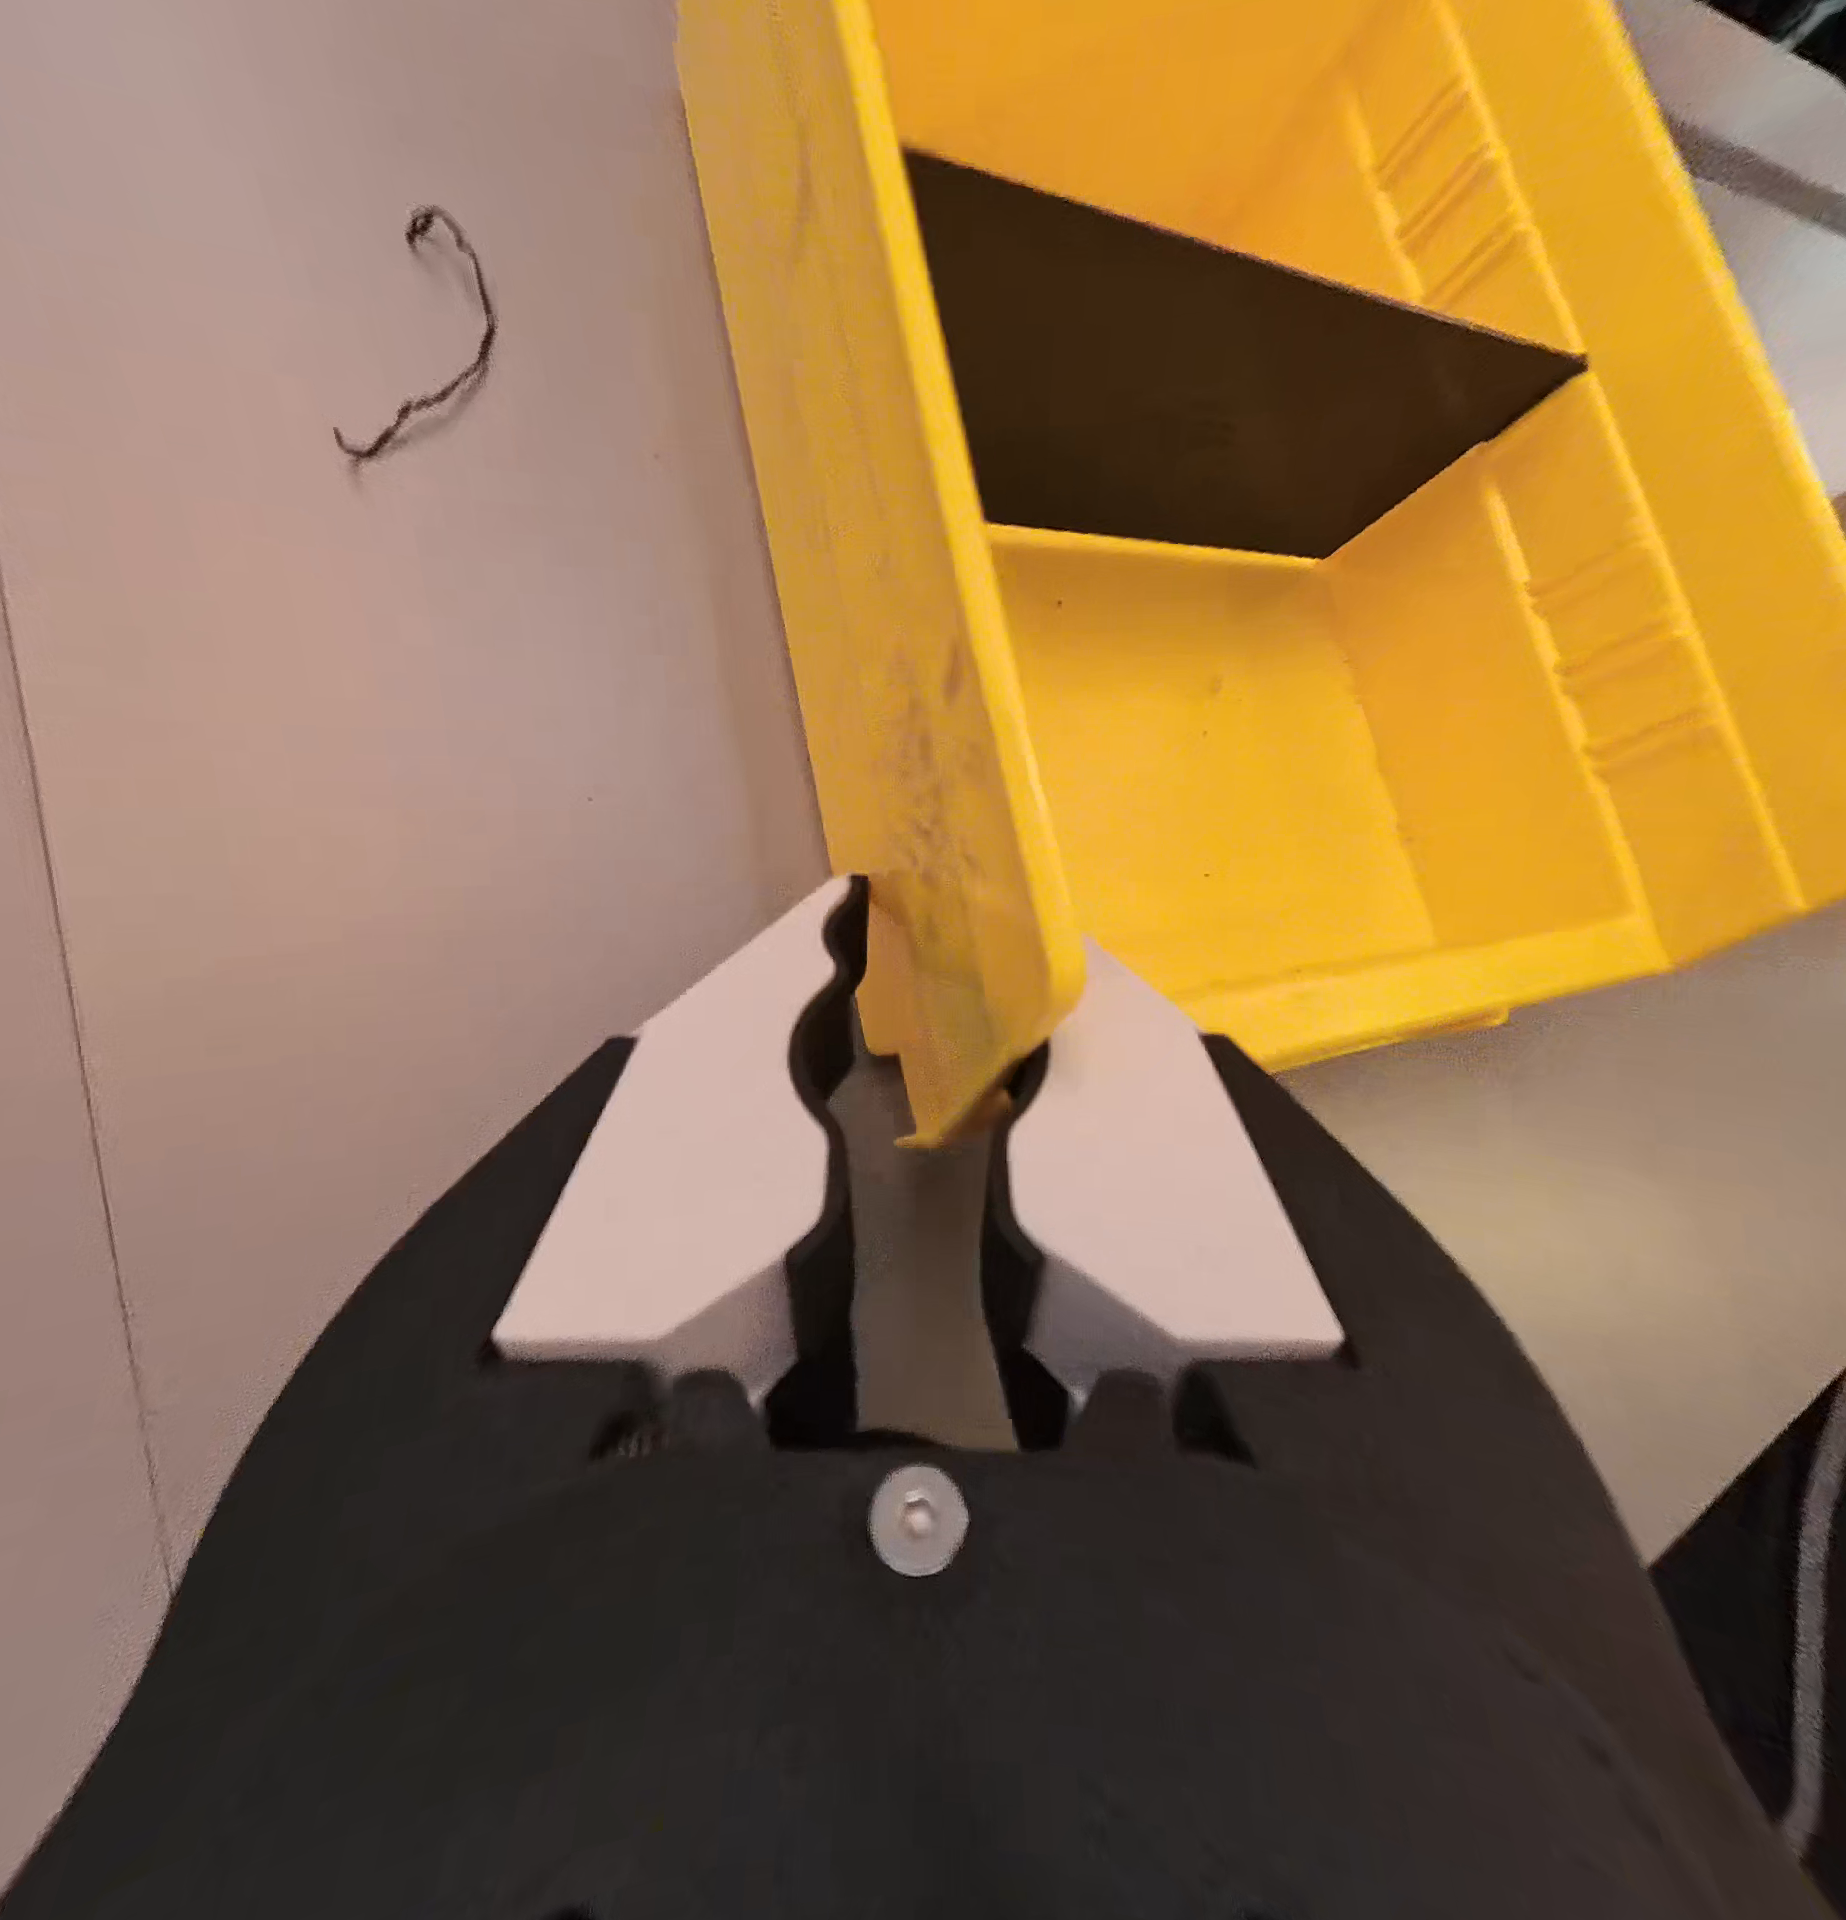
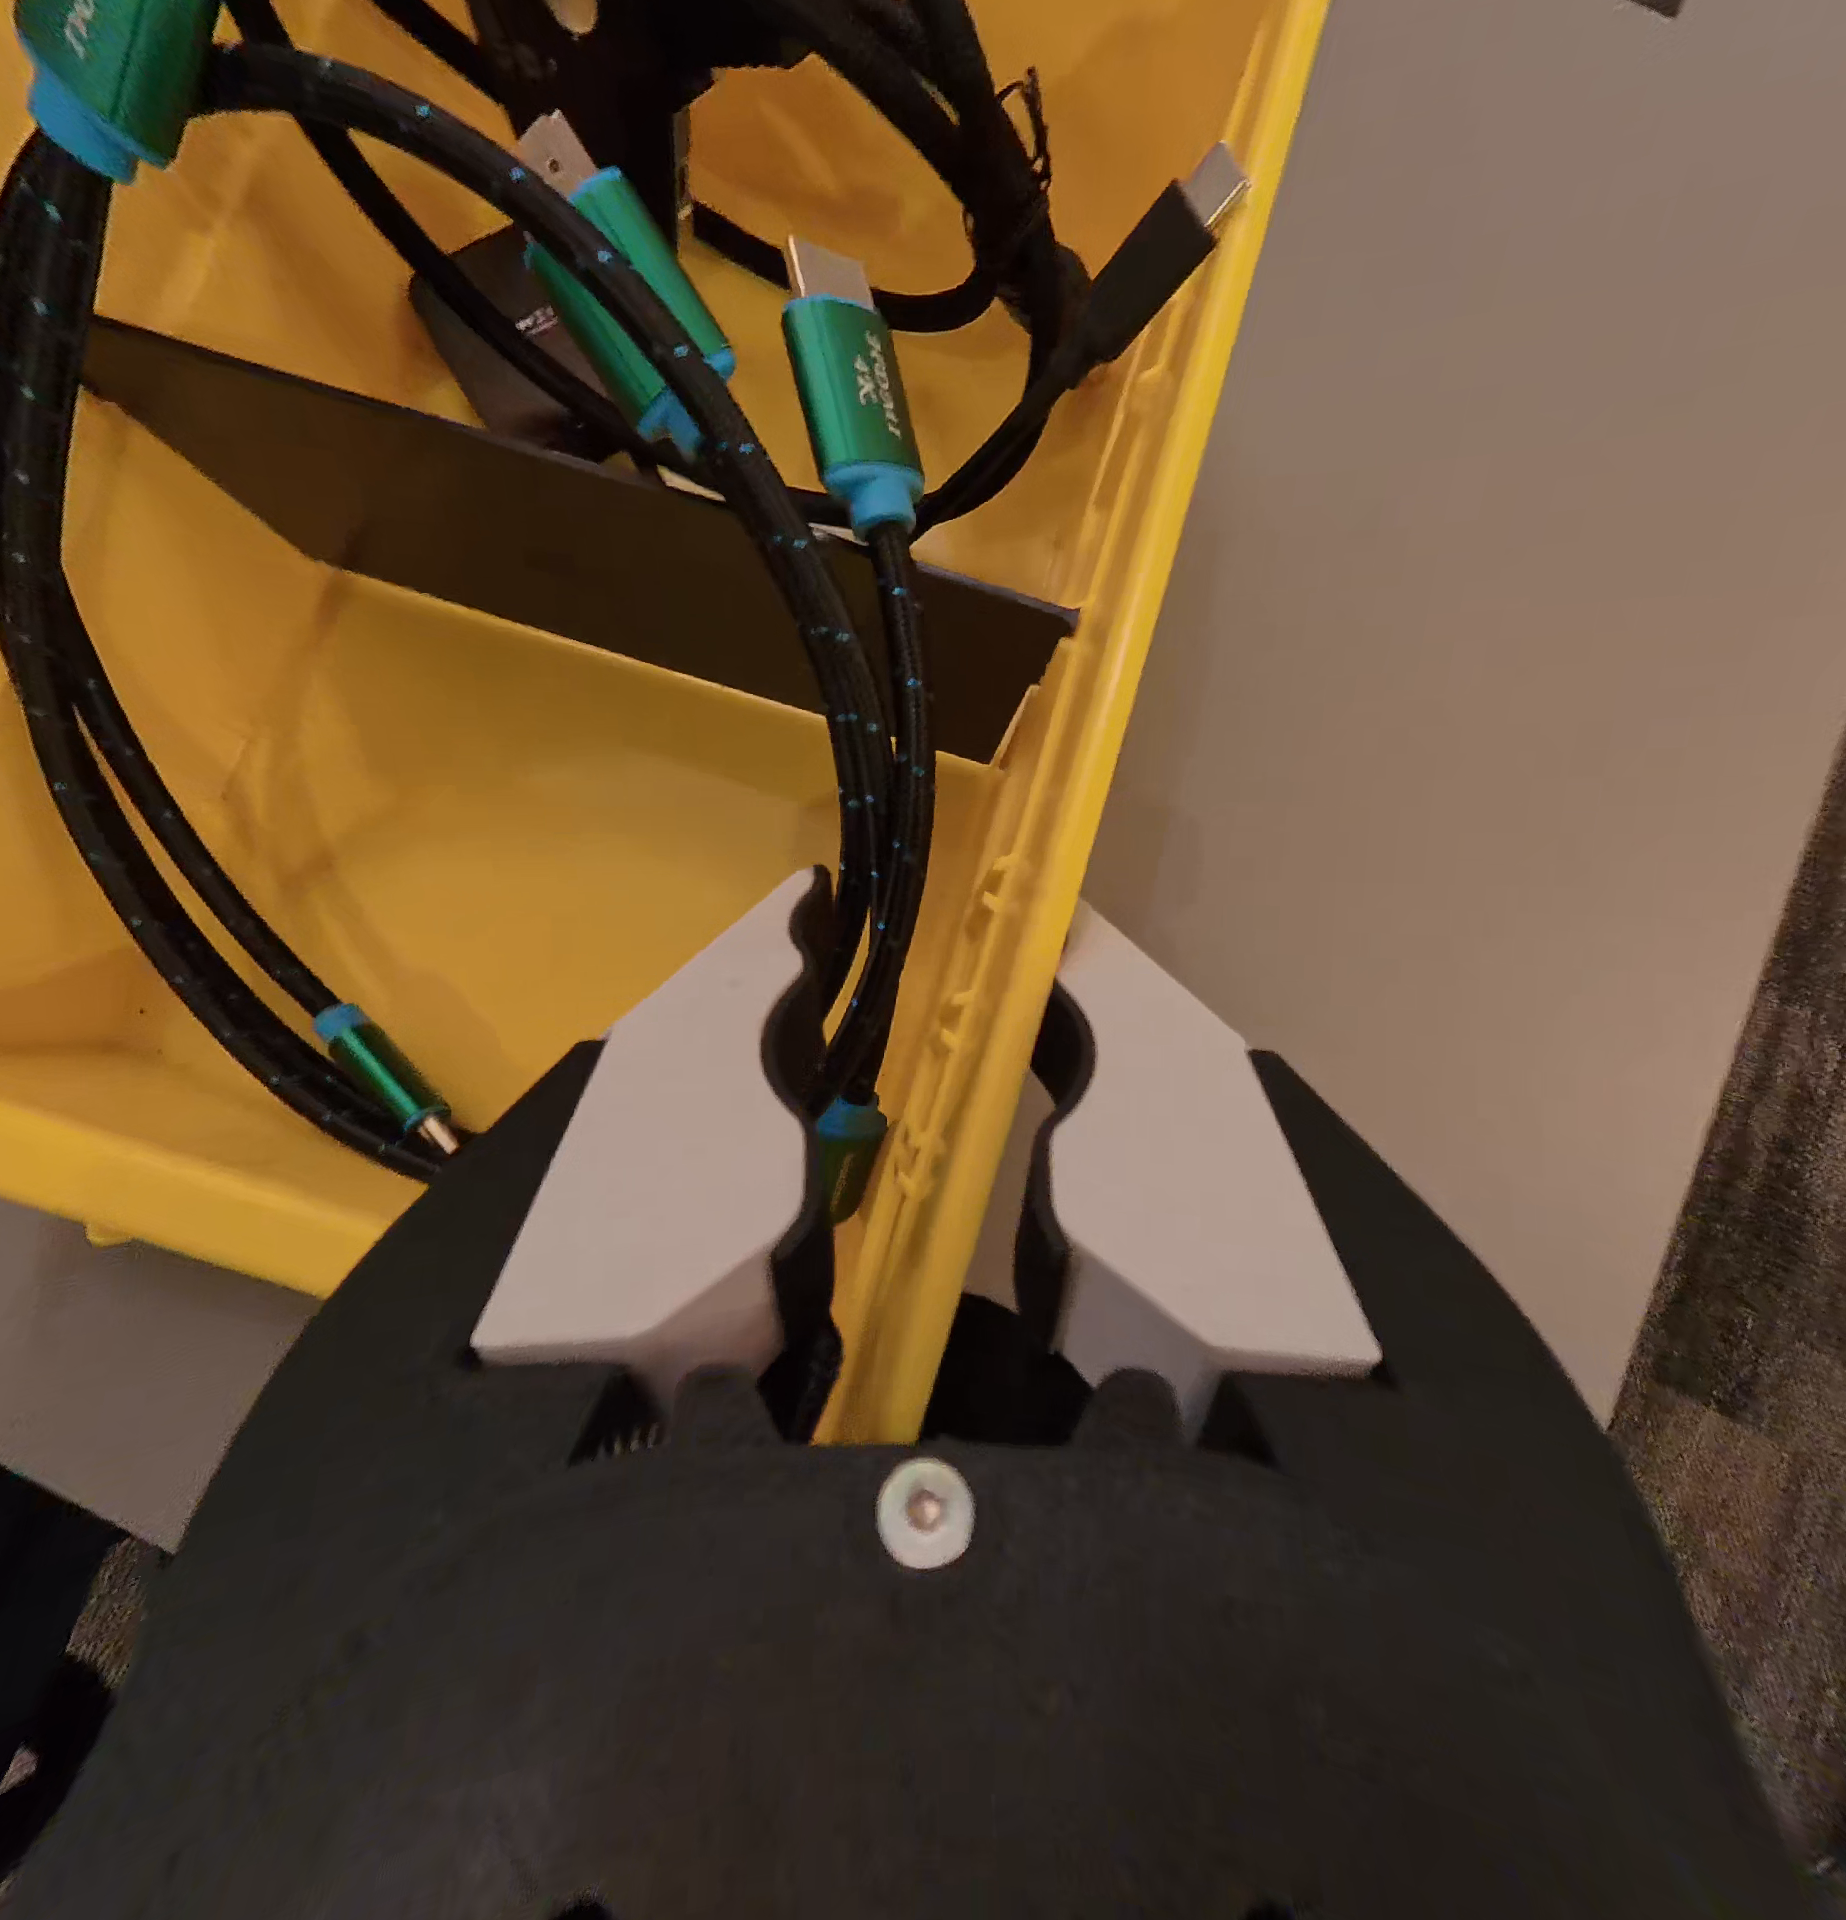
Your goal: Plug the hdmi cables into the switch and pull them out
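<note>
Now, left wrist view: left gripper (image 1: pixel 955 997) jaws pinching yellow bin (image 1: pixel 1210 727) wall corner; grip shallow, risking slipping

Right wrist view: right gripper (image 2: pixel 945 966) jaws closing around bin wall (image 2: pixel 1137 623), trapping hdmi cables (image 2: pixel 877 790); risking snagging; switch (image 2: pixel 503 343) lying in far compartment

Each gripper, left gripper (image 1: pixel 950 997) and right gripper (image 2: pixel 940 997), is built from a matte black body. Pale grey wedge-shaped fingers (image 1: pixel 690 1143) with wavy black inner pads are fitted. A silver screw (image 2: pixel 925 1512) is set centrally.

Two yellow bins (image 1: pixel 1262 727), one divider (image 1: pixel 1158 395) each
</note>
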The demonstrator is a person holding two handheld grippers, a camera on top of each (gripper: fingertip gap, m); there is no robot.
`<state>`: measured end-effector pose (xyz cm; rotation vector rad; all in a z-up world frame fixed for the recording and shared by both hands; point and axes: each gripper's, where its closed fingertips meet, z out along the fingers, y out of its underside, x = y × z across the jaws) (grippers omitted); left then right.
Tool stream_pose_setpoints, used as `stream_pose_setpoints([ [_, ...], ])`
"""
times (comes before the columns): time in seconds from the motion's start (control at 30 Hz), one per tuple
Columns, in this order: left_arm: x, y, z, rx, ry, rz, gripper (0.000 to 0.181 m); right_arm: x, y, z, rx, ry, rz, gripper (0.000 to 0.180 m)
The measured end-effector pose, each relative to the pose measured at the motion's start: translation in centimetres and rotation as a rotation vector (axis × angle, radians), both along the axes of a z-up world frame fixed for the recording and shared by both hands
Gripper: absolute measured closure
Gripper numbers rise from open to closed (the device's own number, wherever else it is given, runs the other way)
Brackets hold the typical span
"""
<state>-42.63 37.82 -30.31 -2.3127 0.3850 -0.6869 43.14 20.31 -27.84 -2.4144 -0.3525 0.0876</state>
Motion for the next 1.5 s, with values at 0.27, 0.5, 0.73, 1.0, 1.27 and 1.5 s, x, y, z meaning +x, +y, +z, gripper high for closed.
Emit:
stream_pose_setpoints([
  [0.27,0.1,-0.1,0.2,0.042,0.086,0.04,0.176,-3.8,1.1,-0.7,0.014,0.048,0.051,0.149],
  [0.5,2.4,-0.8,1.8,0.093,-0.063,0.032,0.178,-8.1,2.3,-0.6,0.026,0.077,0.103,0.144],
  [0.73,3.6,-1.5,3.6,0.163,-0.053,0.041,0.178,-13.6,3.9,-0.5,0.04,0.134,0.159,0.139],
  [1.0,1.8,-1.8,8.5,0.277,-0.248,0.144,0.177,-21.8,5.6,-0.3,0.062,0.19,0.241,0.125],
  [1.27,-1.2,-2.5,12.5,0.418,-0.379,0.322,0.177,-31.8,6.8,-0.7,0.114,0.19,0.33,0.107],
  [1.5,-3.0,-3.7,15.5,0.498,-0.457,0.336,0.177,-41.2,7.5,-0.5,0.127,0.288,0.366,0.087],
])
